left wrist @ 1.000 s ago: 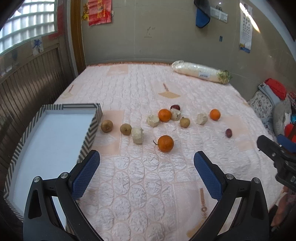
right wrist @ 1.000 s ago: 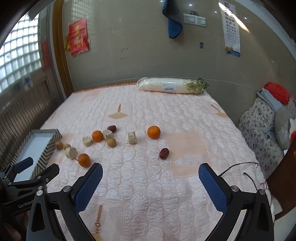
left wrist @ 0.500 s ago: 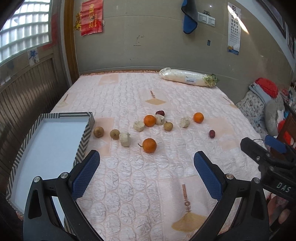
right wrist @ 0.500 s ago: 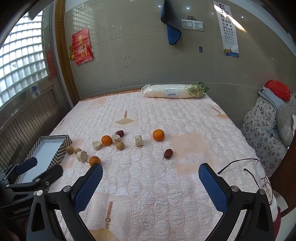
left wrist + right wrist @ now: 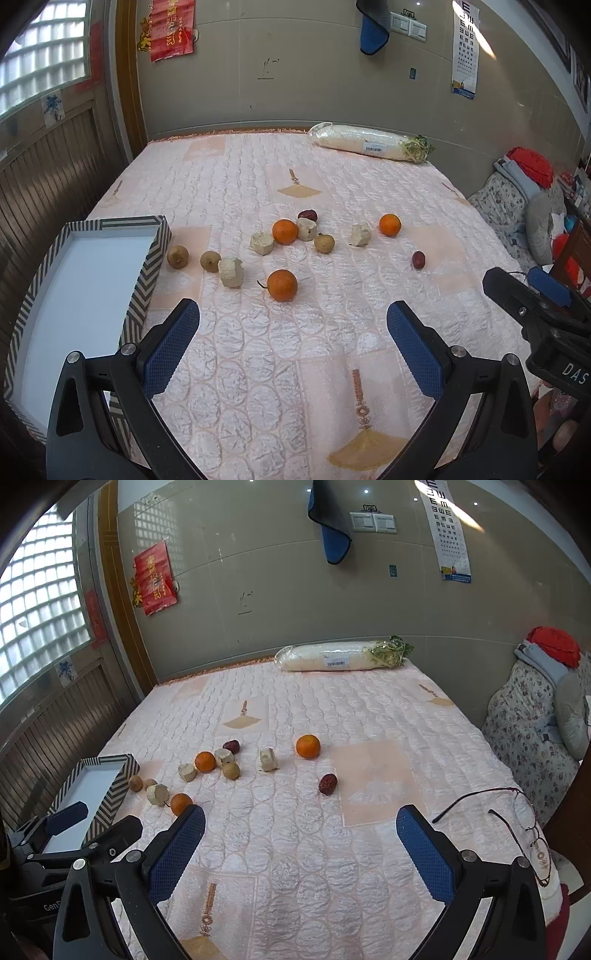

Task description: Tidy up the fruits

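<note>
Fruits lie scattered on a pink quilted bed (image 5: 295,369): three oranges, the nearest one (image 5: 282,284), several brown round fruits such as one (image 5: 177,256) by the box, pale cut chunks like one (image 5: 231,272), and two dark red dates, one (image 5: 418,259) at the right. A striped box with a white floor (image 5: 147,266) stands at the left and holds nothing. My left gripper (image 5: 291,343) is open and empty, short of the nearest orange. My right gripper (image 5: 301,849) is open and empty, short of the date (image 5: 327,783).
A wrapped white radish (image 5: 365,142) lies at the far edge by the wall. Eyeglasses (image 5: 517,823) lie on the bed at the right. Bedding and cushions (image 5: 532,720) are stacked at the right side. Wooden panelling runs along the left.
Both grippers have pulled back and tilted up, so the fruits sit farther off and more wall shows. Both stay open and empty.
</note>
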A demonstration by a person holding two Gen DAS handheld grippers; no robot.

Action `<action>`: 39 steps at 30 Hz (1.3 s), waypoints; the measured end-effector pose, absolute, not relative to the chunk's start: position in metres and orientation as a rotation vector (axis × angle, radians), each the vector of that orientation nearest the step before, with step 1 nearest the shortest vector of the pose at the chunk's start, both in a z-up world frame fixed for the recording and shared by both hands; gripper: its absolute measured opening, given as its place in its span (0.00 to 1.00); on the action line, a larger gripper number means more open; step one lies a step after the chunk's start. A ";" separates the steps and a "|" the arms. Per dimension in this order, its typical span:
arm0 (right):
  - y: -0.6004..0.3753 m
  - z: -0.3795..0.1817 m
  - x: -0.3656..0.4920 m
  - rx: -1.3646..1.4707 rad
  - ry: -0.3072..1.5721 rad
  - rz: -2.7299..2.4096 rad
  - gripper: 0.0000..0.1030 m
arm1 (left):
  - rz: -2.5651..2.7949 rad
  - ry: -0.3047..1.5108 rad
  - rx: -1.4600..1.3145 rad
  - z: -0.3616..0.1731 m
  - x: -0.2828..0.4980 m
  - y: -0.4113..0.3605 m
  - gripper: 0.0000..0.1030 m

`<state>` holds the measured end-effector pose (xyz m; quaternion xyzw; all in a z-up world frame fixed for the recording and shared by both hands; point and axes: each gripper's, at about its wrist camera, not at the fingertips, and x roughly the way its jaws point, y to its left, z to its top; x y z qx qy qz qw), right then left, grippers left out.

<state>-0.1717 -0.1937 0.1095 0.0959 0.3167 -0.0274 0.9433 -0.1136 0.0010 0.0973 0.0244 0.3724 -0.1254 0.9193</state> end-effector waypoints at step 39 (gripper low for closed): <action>-0.209 0.085 -0.123 0.097 0.687 -0.072 1.00 | -0.232 0.906 0.052 0.044 -0.047 0.009 1.00</action>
